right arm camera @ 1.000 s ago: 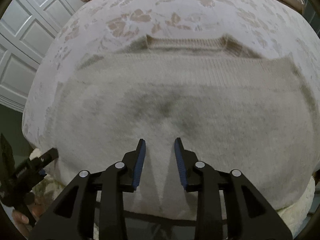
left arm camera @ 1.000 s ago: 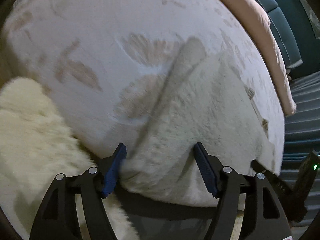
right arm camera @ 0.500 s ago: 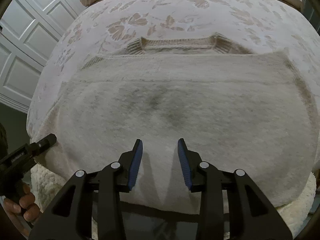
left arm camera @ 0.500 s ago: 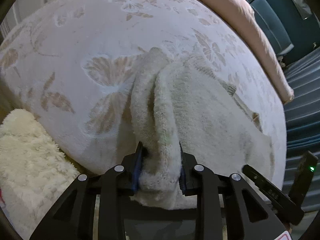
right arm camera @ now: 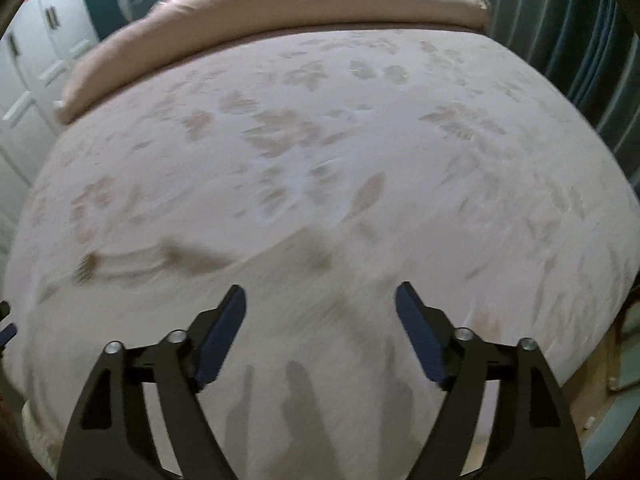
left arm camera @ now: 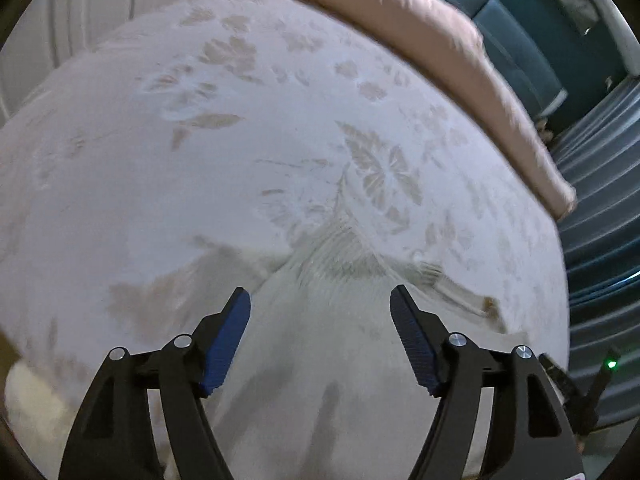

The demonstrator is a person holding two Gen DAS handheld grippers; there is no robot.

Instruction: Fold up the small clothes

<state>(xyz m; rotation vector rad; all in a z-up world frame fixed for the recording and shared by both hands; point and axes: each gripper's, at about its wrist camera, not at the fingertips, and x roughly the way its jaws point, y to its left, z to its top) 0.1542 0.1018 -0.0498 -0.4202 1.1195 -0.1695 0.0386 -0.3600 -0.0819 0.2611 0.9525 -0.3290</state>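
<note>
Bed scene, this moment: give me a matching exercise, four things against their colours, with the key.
Things:
1. sweater
2. rolled duvet
3. headboard
4. gripper pads

Colours:
A. blue
B. teal
C. cream knit
D. dusty pink

Pairs: 1-C, 2-D, 3-B, 4-A

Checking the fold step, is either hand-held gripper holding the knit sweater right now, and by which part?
Neither. The left hand-held gripper and right hand-held gripper are both opening, pads clear of the cream sweater, which lies released on the bedspread.
</note>
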